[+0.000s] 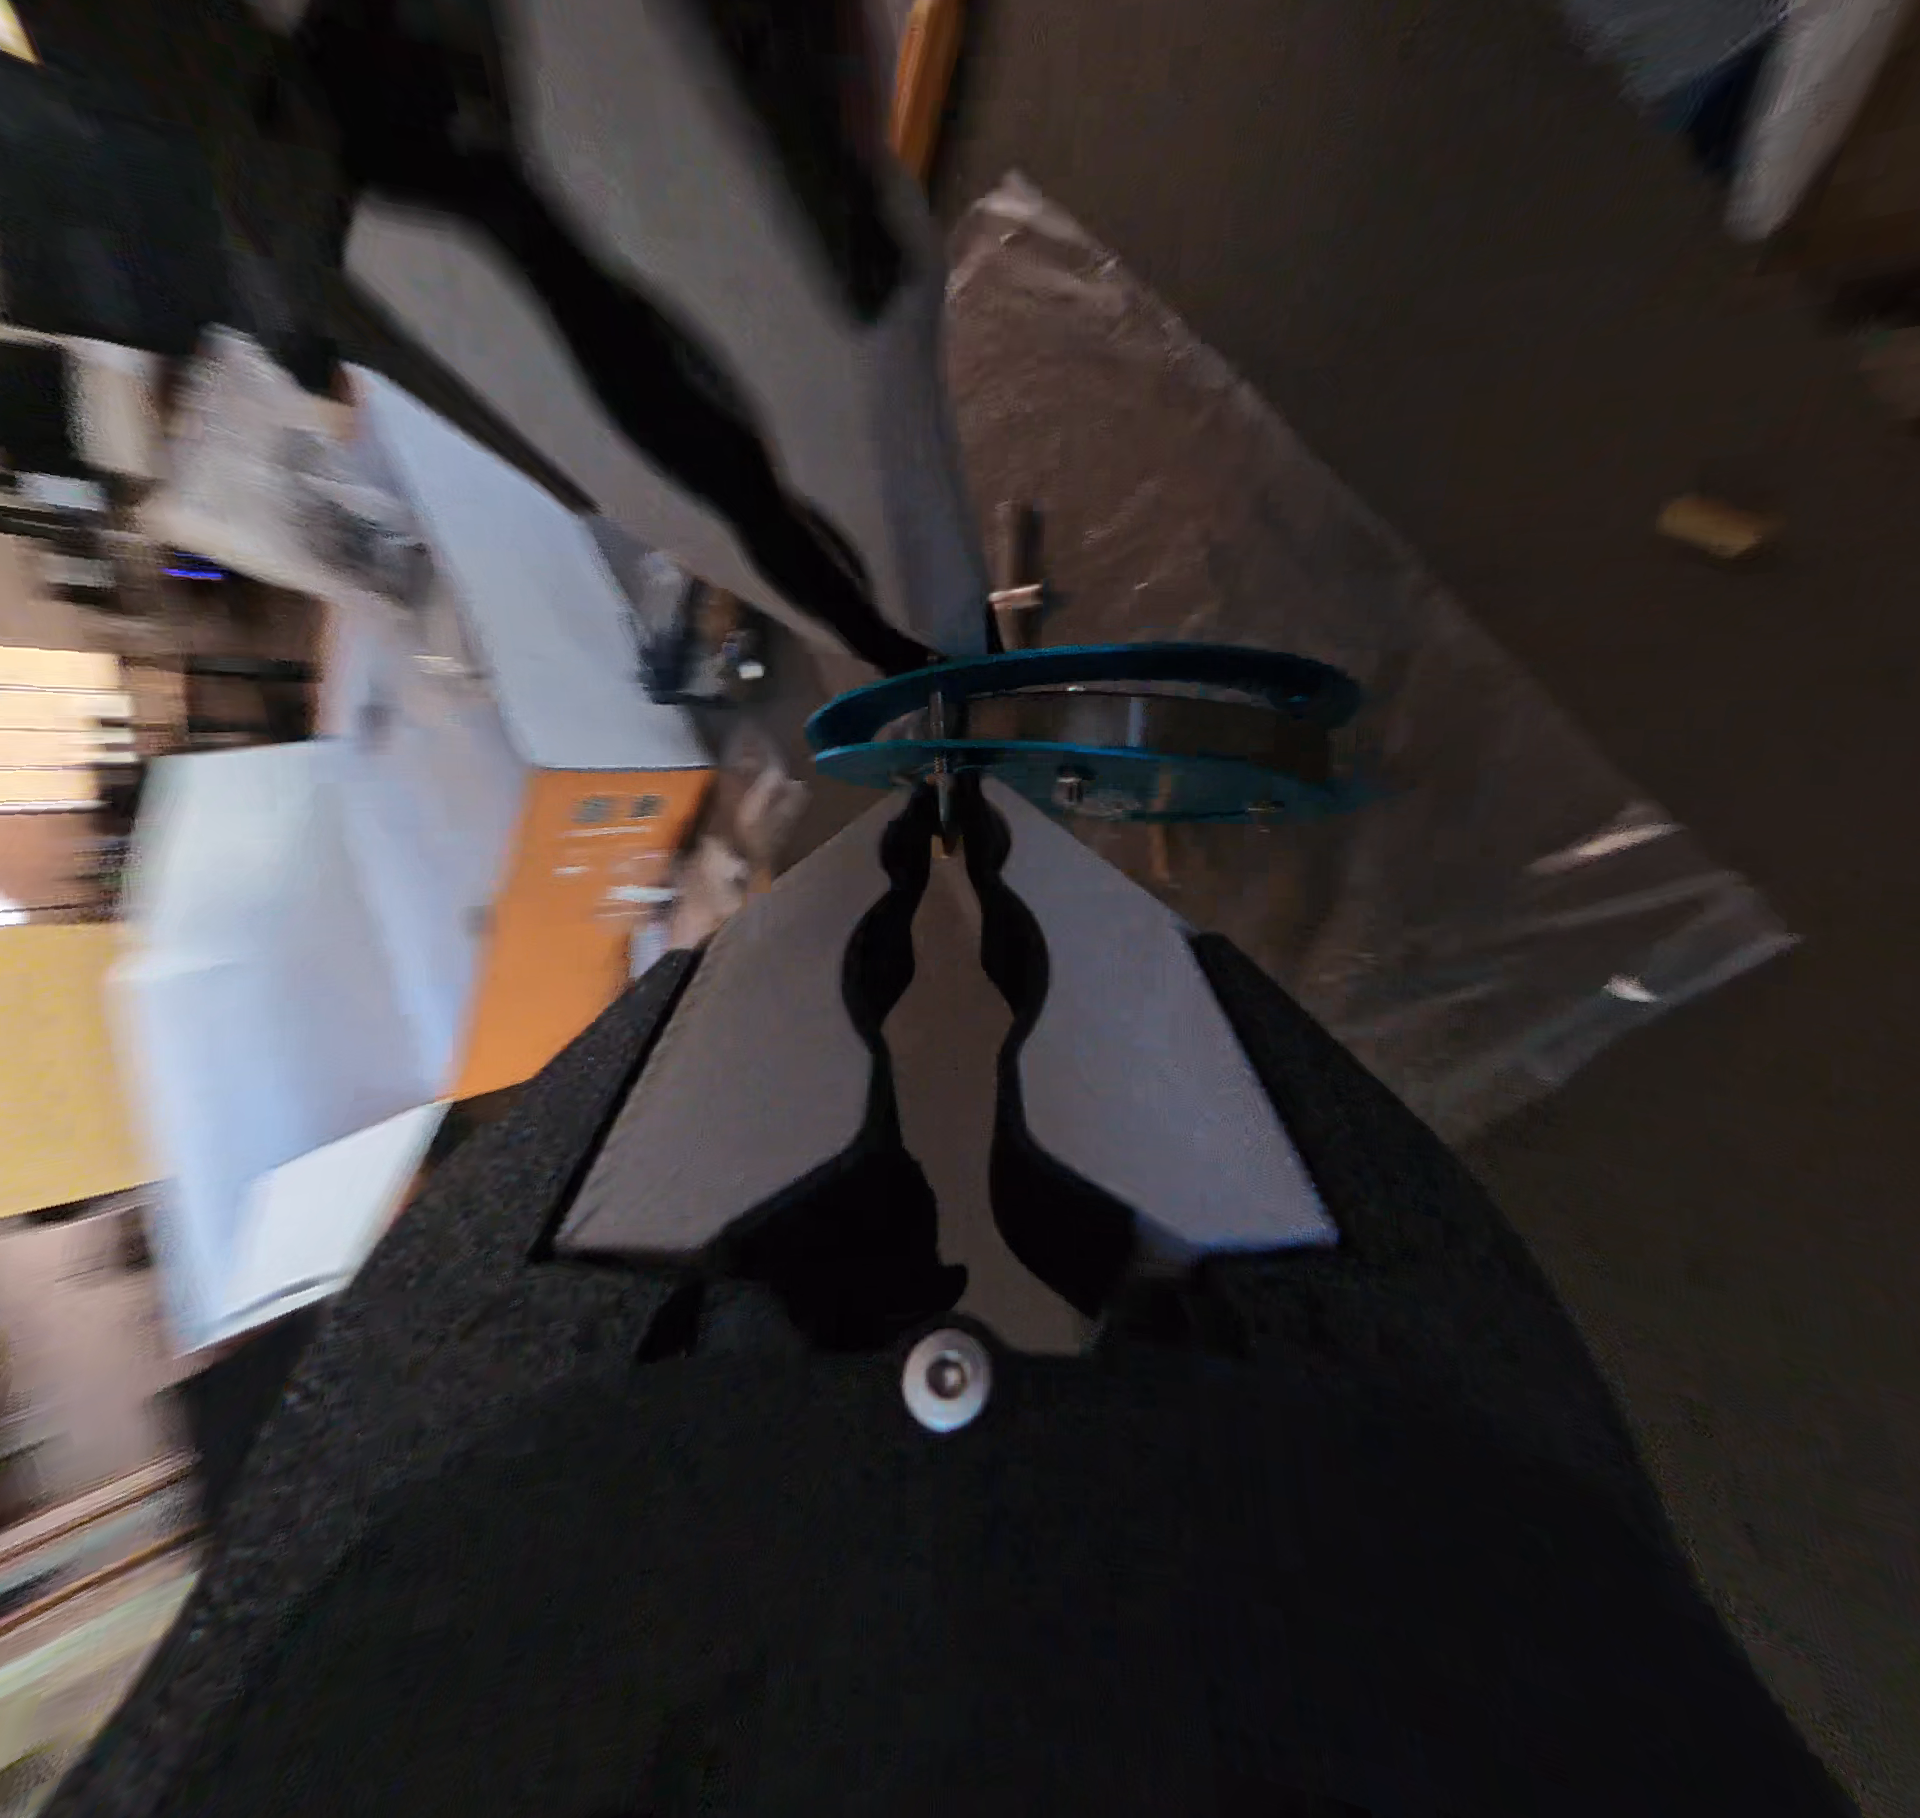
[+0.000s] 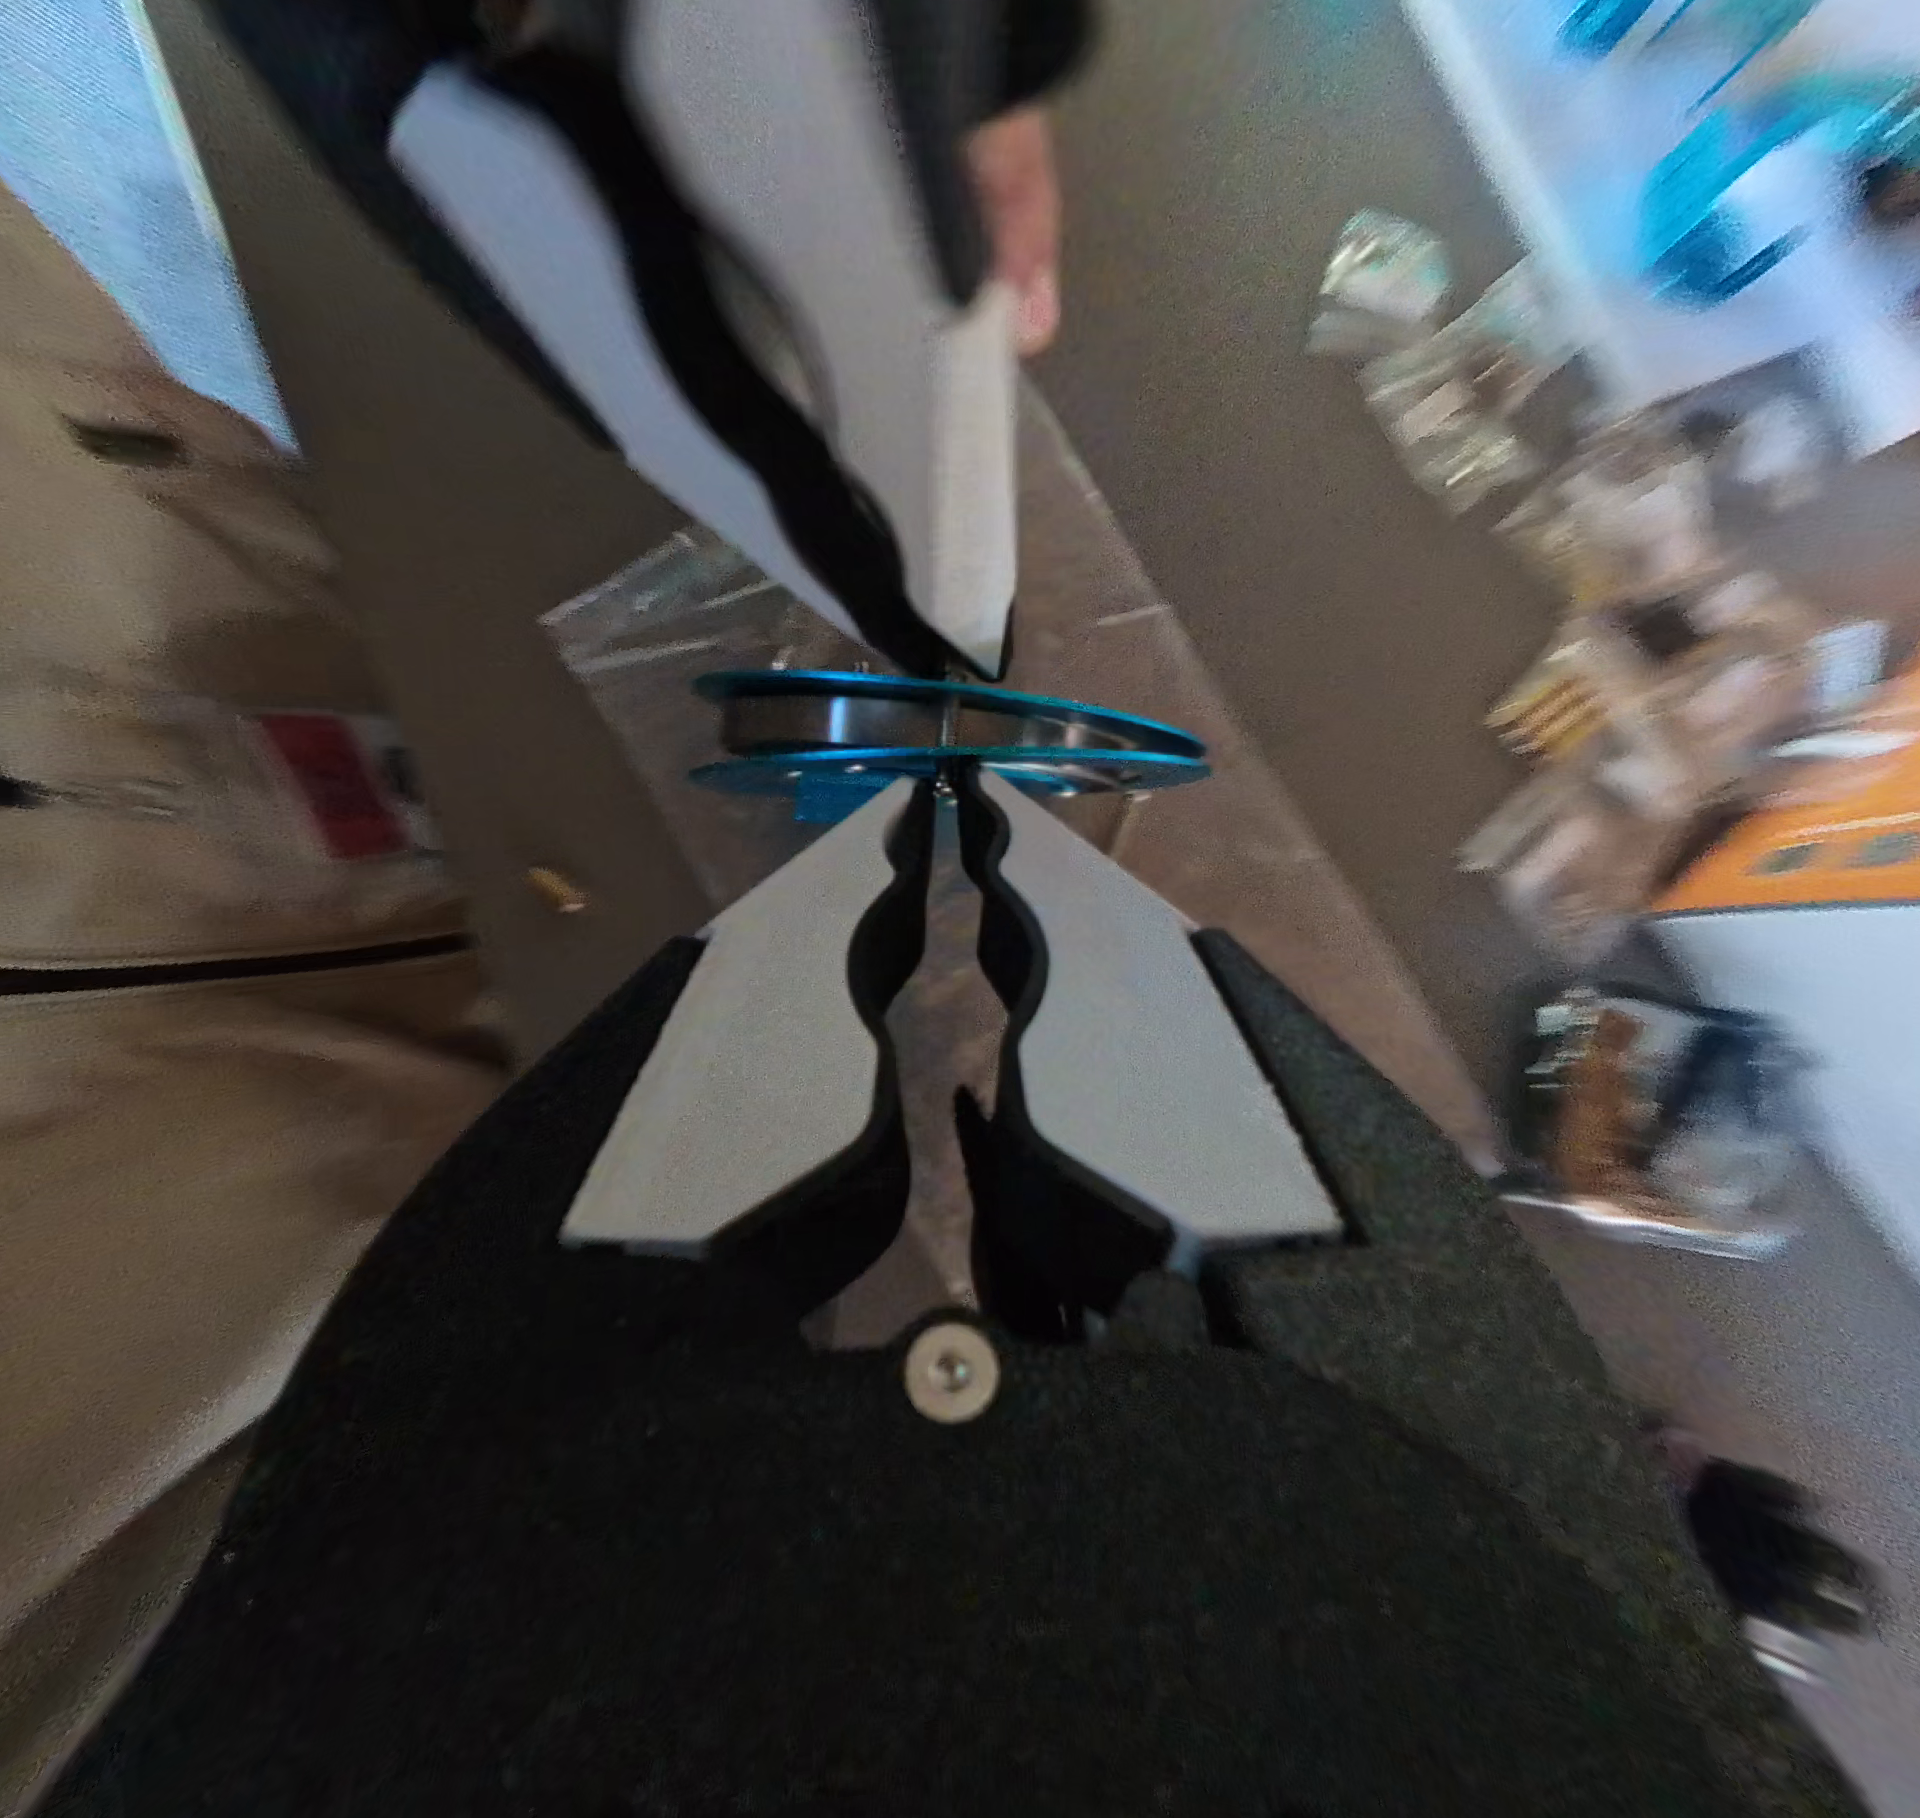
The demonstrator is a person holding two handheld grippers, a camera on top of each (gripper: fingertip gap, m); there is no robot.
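Observation:
A blue ring assembly (image 1: pixel 1143 665), two thin blue discs with a silver metal ring clamped between them, hangs in the air above a brown table. My left gripper (image 1: pixel 948 823) is shut on a small metal post at the assembly's near rim. My right gripper (image 1: pixel 925 646) comes in from the upper left and pinches the opposite side of the same rim. In the right wrist view the assembly (image 2: pixel 831 769) lies edge-on. My right gripper (image 2: pixel 948 792) is shut on it from below, and the left gripper (image 2: pixel 982 662) meets it from above.
A clear plastic bag (image 1: pixel 1403 833) lies on the table under the assembly. A screwdriver with an orange handle (image 1: pixel 930 54) and a small brass piece (image 1: pixel 1714 527) lie farther off. An orange box (image 1: pixel 582 885) stands at the left. A white tray of blue parts (image 2: pixel 1714 158) is at the upper right. Only a small space, under 4 cm, lies between the two pairs of fingers.

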